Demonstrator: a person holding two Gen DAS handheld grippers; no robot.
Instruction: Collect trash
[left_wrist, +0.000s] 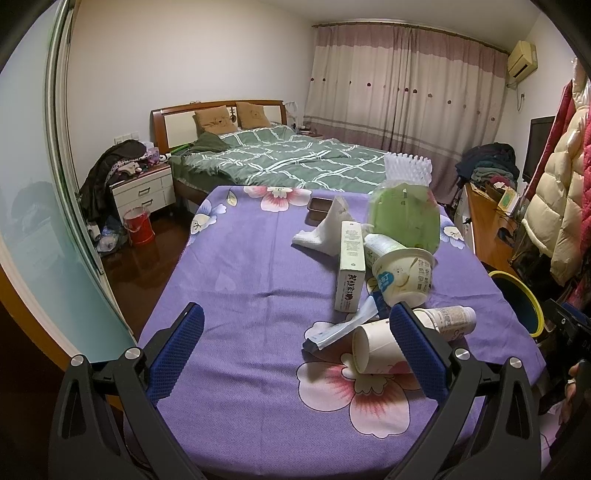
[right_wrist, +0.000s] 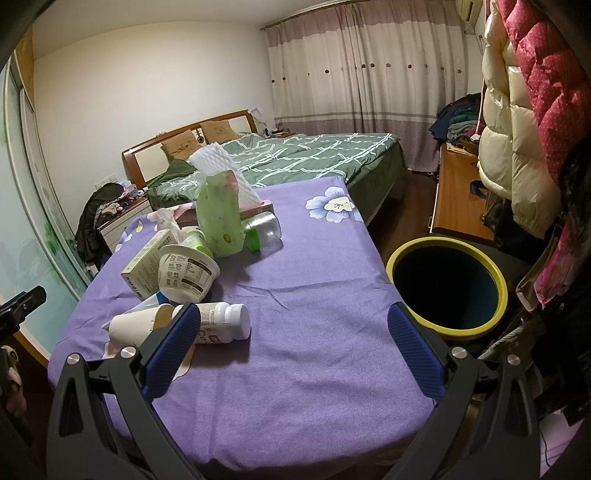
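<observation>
Trash lies on a table with a purple flowered cloth: a tipped paper cup, a white bottle on its side, a yogurt tub, a tall carton box, a crumpled tissue and a green bag. My left gripper is open above the near table, its right finger beside the cup. My right gripper is open; its left finger is next to the white bottle and the paper cup. A yellow-rimmed bin stands off the table's right edge.
A bed with a green quilt stands behind the table. A wooden desk and hanging coats are to the right. A nightstand and a red bucket are on the left by a glass sliding door.
</observation>
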